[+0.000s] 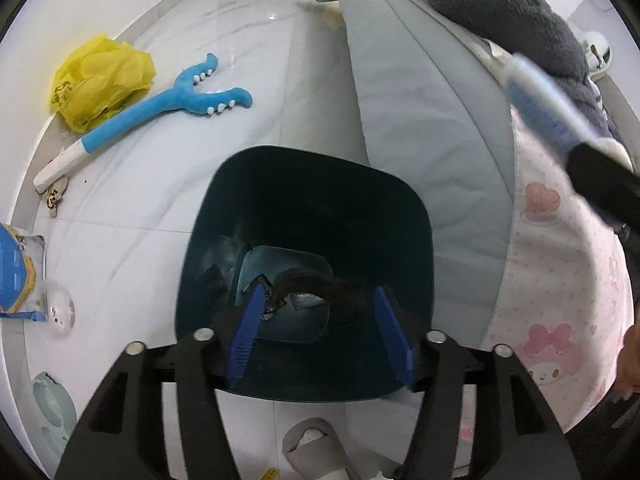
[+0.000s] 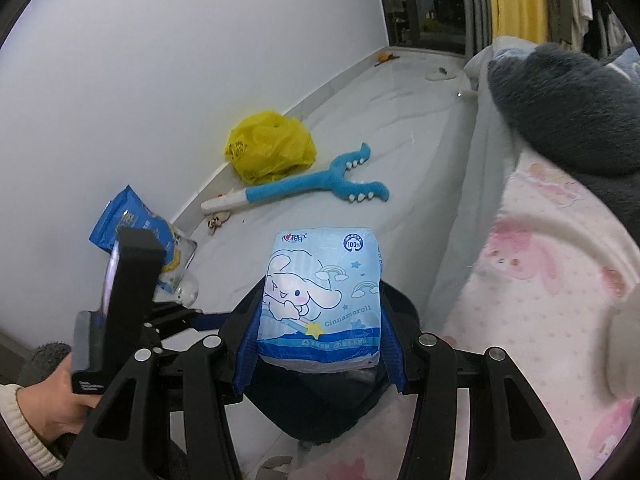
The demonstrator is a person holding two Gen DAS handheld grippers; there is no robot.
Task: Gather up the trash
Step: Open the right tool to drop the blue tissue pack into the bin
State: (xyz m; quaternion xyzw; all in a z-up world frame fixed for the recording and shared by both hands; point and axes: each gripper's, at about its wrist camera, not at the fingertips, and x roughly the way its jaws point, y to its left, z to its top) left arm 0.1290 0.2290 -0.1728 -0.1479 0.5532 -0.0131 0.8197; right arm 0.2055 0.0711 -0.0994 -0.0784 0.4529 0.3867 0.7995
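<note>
Your floor (image 1: 120, 240) is white tile, cluttered along the wall. A crumpled yellow bag (image 1: 102, 80) lies against the skirting, touching the forked blue plush toy (image 1: 160, 110) that stretches out beside it. Nearer you on that side sit a blue pouch (image 1: 16, 272) and a clear round lid (image 1: 60, 312) just beside it. A grey slipper (image 1: 316, 452) lies at the bottom edge of the left wrist view. On the other side runs a bed: grey mattress edge (image 1: 420, 140), pink cartoon sheet (image 1: 560, 280), dark grey fleece (image 1: 512, 12) on top.

The teal bin (image 1: 304, 232) stands on the floor between the clutter and the bed, mouth up. Your left gripper (image 1: 320, 312) hangs directly over that mouth, pointing steeply down. Its jaws stand apart with nothing pressed between the pads. A dark tangled clump (image 1: 320, 288) shows between the blue fingers (image 1: 248, 316) (whether it is still in the air or already inside the bin you cannot tell). Some crumpled scraps lie on the bin's bottom.

Your right gripper (image 2: 320, 308) is clamped on a pale blue tissue pack (image 2: 320, 300) printed with a cartoon dog, both pads pressing its sides, pack upright. Below it, the bin's dark rim (image 2: 320, 412) shows, so the pack sits above the bin's near edge, beside the left gripper (image 2: 132, 272) and the hand (image 2: 52, 408) holding it.
</note>
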